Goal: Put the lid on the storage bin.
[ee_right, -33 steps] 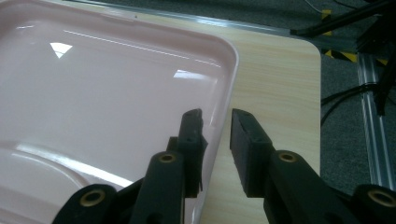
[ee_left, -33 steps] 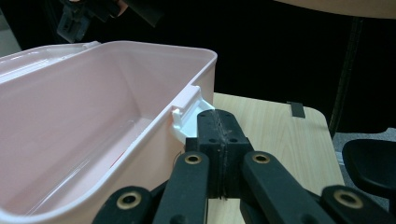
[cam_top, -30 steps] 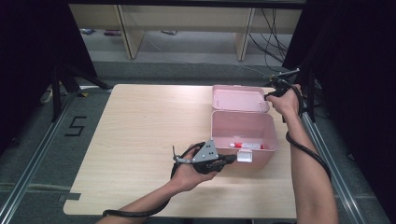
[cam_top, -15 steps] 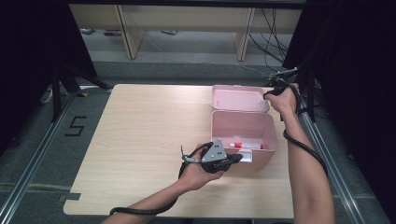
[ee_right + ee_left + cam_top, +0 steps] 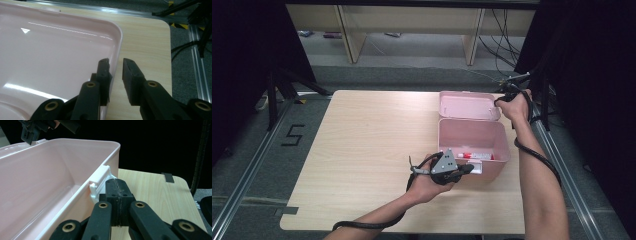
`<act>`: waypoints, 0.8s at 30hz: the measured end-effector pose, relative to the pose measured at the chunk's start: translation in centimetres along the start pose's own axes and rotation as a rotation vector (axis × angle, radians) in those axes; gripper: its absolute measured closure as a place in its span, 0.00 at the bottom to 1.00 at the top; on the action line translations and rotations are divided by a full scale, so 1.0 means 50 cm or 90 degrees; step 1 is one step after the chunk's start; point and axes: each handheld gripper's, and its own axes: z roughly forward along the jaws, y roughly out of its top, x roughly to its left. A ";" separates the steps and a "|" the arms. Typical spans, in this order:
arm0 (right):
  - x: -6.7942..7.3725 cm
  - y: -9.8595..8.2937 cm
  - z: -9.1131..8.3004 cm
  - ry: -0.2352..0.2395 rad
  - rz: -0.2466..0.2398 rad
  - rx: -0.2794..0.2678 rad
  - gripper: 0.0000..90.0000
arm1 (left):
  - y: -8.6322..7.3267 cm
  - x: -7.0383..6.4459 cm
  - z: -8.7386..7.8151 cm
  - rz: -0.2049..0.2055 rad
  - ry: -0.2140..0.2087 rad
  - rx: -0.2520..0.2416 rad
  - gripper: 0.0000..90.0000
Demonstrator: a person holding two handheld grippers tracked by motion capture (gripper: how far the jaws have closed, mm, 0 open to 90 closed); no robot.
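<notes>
**Pink box open, lid edge between right jaws**

Box [image 5: 472, 145] sits at the right half of the table [image 5: 362, 150], pink plastic, long axis running left to right across the table. Lid [image 5: 468, 105] swung back behind it, lying open toward the far edge. Inside the box, a small red-and-white item [image 5: 475, 156] on the floor near the front wall; what it is cannot be told.

Right gripper [image 5: 115, 65] at the lid's far right corner. Jaws spread a little, the lid's rim standing between them; whether the pads press on it I cannot tell. Right hand is the one nearer the lid, so a closing swing would likely come from there, toward the person.

Left gripper [image 5: 117, 188] low at the box's front wall, jaws pressed together with nothing between them, just beside the white latch [image 5: 100, 183] on the rim. Touching or a hair apart: cannot tell.

Against the earlier high-view frames: left gripper has moved rightward along the table, from short of the box's near left corner to its front wall. Right gripper holds much the same place at the lid corner. Box and lid unmoved.
</notes>
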 end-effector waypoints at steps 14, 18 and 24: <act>-0.003 0.005 0.019 -0.003 0.002 0.009 0.88 | -0.003 0.000 0.015 -0.014 -0.003 -0.004 0.98; 0.001 0.005 0.022 -0.006 0.027 0.016 0.87 | -0.002 0.001 0.016 -0.014 -0.003 -0.002 0.98; 0.002 0.009 0.029 -0.010 0.018 0.025 0.88 | -0.001 0.002 0.018 -0.011 -0.003 0.004 0.99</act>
